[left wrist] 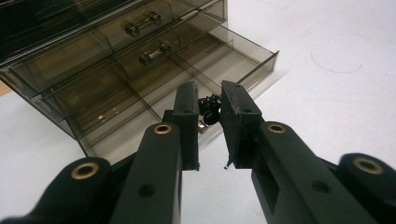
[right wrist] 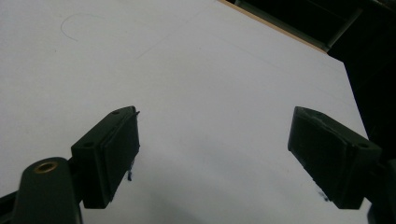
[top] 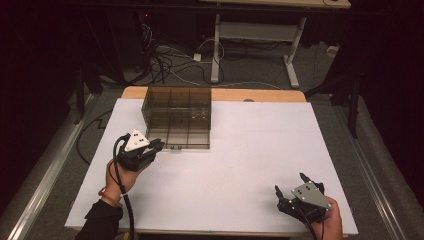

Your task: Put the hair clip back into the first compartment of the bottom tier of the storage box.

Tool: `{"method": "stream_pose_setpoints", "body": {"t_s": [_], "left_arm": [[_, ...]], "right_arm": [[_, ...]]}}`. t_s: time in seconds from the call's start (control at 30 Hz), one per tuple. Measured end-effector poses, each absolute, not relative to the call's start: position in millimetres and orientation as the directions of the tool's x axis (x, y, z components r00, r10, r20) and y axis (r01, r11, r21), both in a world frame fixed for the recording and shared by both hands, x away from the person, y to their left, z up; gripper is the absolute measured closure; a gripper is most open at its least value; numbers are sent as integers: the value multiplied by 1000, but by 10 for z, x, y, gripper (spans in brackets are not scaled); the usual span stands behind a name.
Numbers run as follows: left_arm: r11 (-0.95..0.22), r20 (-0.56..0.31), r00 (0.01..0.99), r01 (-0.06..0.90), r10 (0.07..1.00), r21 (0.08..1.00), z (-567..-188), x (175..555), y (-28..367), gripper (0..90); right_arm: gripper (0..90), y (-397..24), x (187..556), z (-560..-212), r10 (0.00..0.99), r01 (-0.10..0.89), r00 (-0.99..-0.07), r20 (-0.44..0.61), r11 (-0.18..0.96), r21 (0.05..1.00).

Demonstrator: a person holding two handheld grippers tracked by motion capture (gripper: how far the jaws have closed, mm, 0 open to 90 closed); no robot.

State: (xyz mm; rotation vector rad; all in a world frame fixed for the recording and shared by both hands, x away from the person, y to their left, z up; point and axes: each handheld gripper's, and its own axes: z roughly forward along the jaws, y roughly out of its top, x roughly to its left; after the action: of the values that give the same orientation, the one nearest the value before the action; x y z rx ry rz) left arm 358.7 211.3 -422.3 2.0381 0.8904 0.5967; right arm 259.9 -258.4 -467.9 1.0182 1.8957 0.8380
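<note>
High view: a smoked clear drawer cabinet (top: 177, 117) stands on the white table (top: 240, 165); every place below is told from this cabinet.
Left gripper: the left gripper (top: 156, 146) sits at the cabinet's front near corner, at its lowest level.
Left gripper view: the bottom drawer (left wrist: 205, 70) is pulled partway out, and the left gripper (left wrist: 210, 109) has its jaws narrowed around a small dark knob (left wrist: 208, 108) on the drawer's front wall; whether the pads truly press it cannot be told.
Right gripper: the right gripper (top: 292, 192) rests well apart from the cabinet, toward the table's near right corner.
Right gripper view: its jaws stand wide apart over bare table, holding nothing.
Step in hand: judged to be working the bottom drawer by its knob (whether drawing it out or pushing it home cannot be read from one moment).
Doing it well: keep the jaws square on the knob and move straight along the drawer's run; a sideways or upward pull could likely slip off the knob or drag the light cabinet across the table.
Spare hand: the right gripper could steady the cabinet if it starts to slide.
Hard to make out: the knob is mostly hidden between the jaws, its shape unclear.
Drawer contents: dividers show through the walls; nothing inside can be made out.
Upper drawers: two metal handles (left wrist: 142, 23) show, the rest cut off by the frame.
</note>
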Motion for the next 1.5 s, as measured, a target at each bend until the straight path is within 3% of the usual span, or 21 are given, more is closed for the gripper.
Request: {"method": "stream_pose_setpoints", "body": {"t_s": [0.57,1.5], "left_arm": [[-386,69,617,397,784,833,-4225,3890,2161,746],[-368,51,557,474,829,800,-4535,4271,2221,745]], "right_arm": [[168,-2578,2608,-4695,870,341,-349,-348,464,818],[168,-2576,2616,-4717,871,352,-349,-347,465,813]]}}
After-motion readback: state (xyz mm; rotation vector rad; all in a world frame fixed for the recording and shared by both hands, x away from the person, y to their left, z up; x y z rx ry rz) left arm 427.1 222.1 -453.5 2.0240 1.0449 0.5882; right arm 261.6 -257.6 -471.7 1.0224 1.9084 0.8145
